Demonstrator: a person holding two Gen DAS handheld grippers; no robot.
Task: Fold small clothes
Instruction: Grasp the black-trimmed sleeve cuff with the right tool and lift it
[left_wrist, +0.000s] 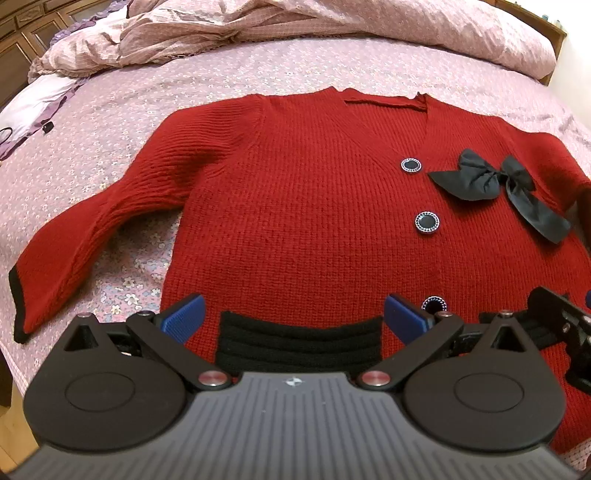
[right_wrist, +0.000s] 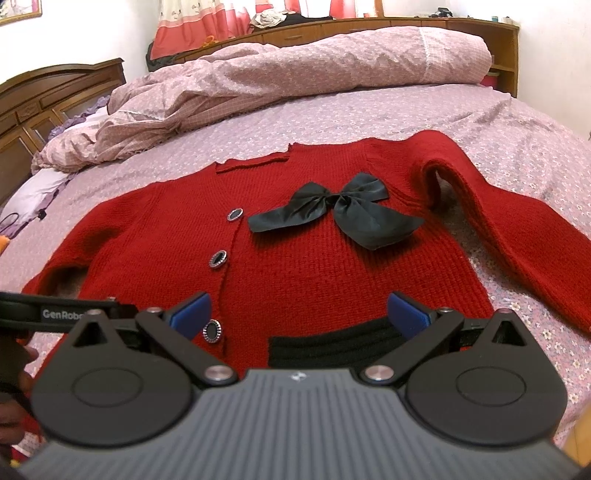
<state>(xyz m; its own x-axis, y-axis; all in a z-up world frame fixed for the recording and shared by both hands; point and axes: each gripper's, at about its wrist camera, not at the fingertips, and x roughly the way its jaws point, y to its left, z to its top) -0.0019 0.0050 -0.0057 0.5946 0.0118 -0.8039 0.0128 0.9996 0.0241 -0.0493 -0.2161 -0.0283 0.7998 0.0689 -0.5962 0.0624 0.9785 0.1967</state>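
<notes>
A small red knit cardigan (left_wrist: 295, 206) (right_wrist: 295, 266) lies flat, front up, on the bed, with a black bow (left_wrist: 495, 184) (right_wrist: 340, 210), round black buttons (left_wrist: 426, 222) (right_wrist: 218, 258) and black pocket trims (left_wrist: 299, 345) (right_wrist: 332, 347). Its left sleeve (left_wrist: 74, 251) angles down to a black cuff; the right sleeve (right_wrist: 517, 240) bends over and runs down to the right. My left gripper (left_wrist: 293, 319) hovers open over the lower left hem. My right gripper (right_wrist: 301, 314) hovers open over the lower right hem. Nothing sits between either pair of blue fingers.
The bed has a pink floral sheet (left_wrist: 110, 147) (right_wrist: 406, 122). A rumpled quilt (left_wrist: 332, 33) (right_wrist: 295, 70) is heaped at the far side. A wooden headboard (right_wrist: 55, 96) stands at left, shelves (right_wrist: 406, 26) behind. Part of the other gripper (left_wrist: 554, 325) (right_wrist: 66, 314) shows in each view.
</notes>
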